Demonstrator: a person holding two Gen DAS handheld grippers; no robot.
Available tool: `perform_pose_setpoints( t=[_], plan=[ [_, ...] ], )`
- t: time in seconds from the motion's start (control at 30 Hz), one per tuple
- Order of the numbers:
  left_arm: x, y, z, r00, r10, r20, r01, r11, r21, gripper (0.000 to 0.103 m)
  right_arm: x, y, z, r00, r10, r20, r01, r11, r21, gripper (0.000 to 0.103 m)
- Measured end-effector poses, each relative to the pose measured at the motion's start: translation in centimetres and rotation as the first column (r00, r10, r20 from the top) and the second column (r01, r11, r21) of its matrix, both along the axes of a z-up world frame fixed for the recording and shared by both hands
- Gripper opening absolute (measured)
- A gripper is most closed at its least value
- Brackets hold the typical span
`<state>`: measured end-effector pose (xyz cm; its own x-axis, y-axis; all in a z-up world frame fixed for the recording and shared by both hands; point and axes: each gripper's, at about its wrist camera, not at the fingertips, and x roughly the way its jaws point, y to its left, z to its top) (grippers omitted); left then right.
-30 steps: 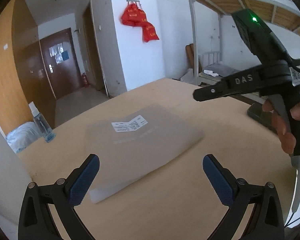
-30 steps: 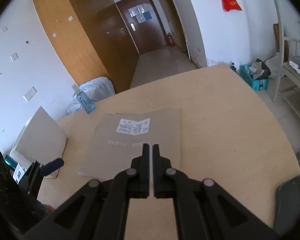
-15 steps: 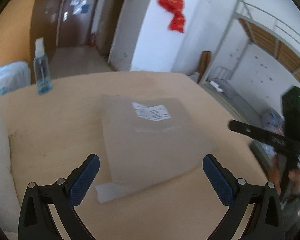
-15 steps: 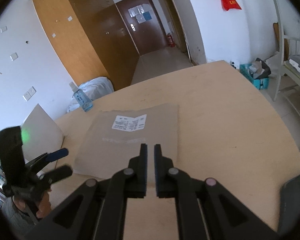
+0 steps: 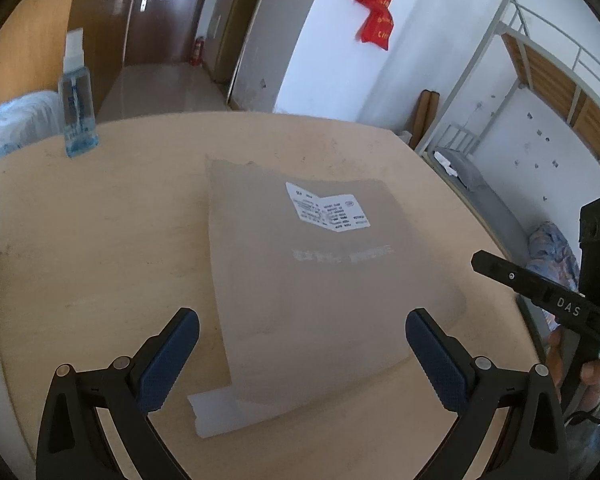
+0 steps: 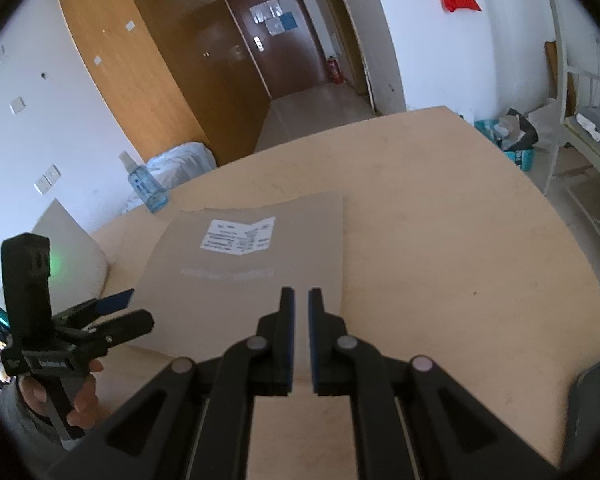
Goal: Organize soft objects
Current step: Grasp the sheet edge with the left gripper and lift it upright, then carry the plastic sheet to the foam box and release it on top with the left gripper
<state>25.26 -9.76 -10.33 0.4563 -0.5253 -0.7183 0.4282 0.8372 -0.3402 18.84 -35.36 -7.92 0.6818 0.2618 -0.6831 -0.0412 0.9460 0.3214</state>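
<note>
A flat grey mailer bag [image 5: 320, 276] with a white shipping label [image 5: 326, 212] lies on the round wooden table [image 5: 100, 248]. It also shows in the right wrist view [image 6: 252, 272]. My left gripper [image 5: 302, 340] is open and empty, its blue pads spread wide above the bag's near edge. My right gripper [image 6: 299, 312] hovers over the bag's near right corner with its jaws a narrow gap apart, holding nothing. Each gripper shows in the other's view, the right gripper [image 5: 540, 292] at the right and the left gripper [image 6: 100, 316] at the left.
A clear spray bottle [image 5: 76, 104] stands at the table's far left edge. A white board [image 6: 72, 248] leans by the table's left side. A metal bunk bed [image 5: 540, 80] stands to the right. A brown door [image 6: 284, 36] is at the end of the hallway.
My left gripper has swung round to the bag's near left side and now looks along it. My right gripper's jaws have parted slightly from shut.
</note>
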Motion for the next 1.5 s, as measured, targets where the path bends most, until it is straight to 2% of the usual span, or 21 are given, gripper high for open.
perform_pose_setpoints(
  t=[0.2, 0.27, 0.33, 0.37, 0.47, 0.5, 0.73, 0.9, 1.0, 1.23, 1.5],
  plan=[
    [0.5, -0.6, -0.6, 0.999, -0.019, -0.030, 0.019, 1.000, -0.004, 0.103, 0.7, -0.8, -0.8, 0.999, -0.011, -0.030, 0.011, 1.000, -0.011, 0.014],
    [0.5, -0.8, -0.5, 1.000, -0.015, -0.018, 0.016, 1.000, 0.015, 0.099, 0.7, -1.0, -0.9, 0.999, -0.012, -0.032, 0.012, 1.000, -0.008, 0.015],
    [0.5, -0.9, -0.5, 1.000, -0.016, -0.010, 0.016, 1.000, 0.024, 0.083, 0.7, -1.0, -0.9, 0.999, -0.014, -0.033, 0.014, 1.000, -0.011, 0.015],
    [0.5, -0.9, -0.5, 1.000, -0.013, -0.009, 0.013, 0.999, 0.029, 0.079, 0.8, -0.9, -0.9, 0.999, -0.013, -0.031, 0.013, 1.000, -0.014, 0.015],
    [0.5, -1.0, -0.6, 1.000, -0.005, 0.005, 0.005, 0.999, 0.054, 0.058, 0.7, -0.9, -0.9, 0.999, -0.014, -0.030, 0.014, 1.000, -0.014, 0.015],
    [0.5, -1.1, -0.7, 1.000, -0.012, 0.000, 0.012, 0.998, 0.054, 0.044, 0.8, -0.9, -0.9, 0.999, -0.013, -0.031, 0.013, 1.000, -0.015, 0.015],
    [0.5, -1.1, 0.2, 0.999, -0.025, 0.039, 0.024, 0.999, 0.022, 0.018, 0.8, -0.7, -1.1, 0.999, -0.022, -0.041, 0.021, 1.000, -0.018, 0.015],
    [-0.7, -1.7, 1.5, 0.993, -0.069, 0.094, 0.067, 0.997, 0.026, 0.005, 0.8, -0.8, -1.0, 0.999, -0.029, -0.035, 0.029, 1.000, -0.008, 0.016],
    [-1.7, -2.4, 2.2, 0.986, -0.088, 0.141, 0.082, 0.995, 0.048, 0.002, 0.6, -0.9, -1.1, 0.999, -0.037, -0.033, 0.037, 0.999, -0.007, 0.018],
    [-4.6, -3.5, 5.1, 0.958, -0.136, 0.251, 0.126, 0.990, 0.057, 0.001, -0.2, -0.6, -0.1, 0.999, -0.031, 0.012, 0.031, 1.000, 0.000, 0.043],
    [-6.7, -1.4, 9.8, 0.931, -0.077, 0.357, 0.069, 0.997, 0.035, 0.000, -2.0, -0.8, 1.8, 0.994, -0.057, 0.092, 0.055, 0.998, 0.023, 0.068]
  ],
)
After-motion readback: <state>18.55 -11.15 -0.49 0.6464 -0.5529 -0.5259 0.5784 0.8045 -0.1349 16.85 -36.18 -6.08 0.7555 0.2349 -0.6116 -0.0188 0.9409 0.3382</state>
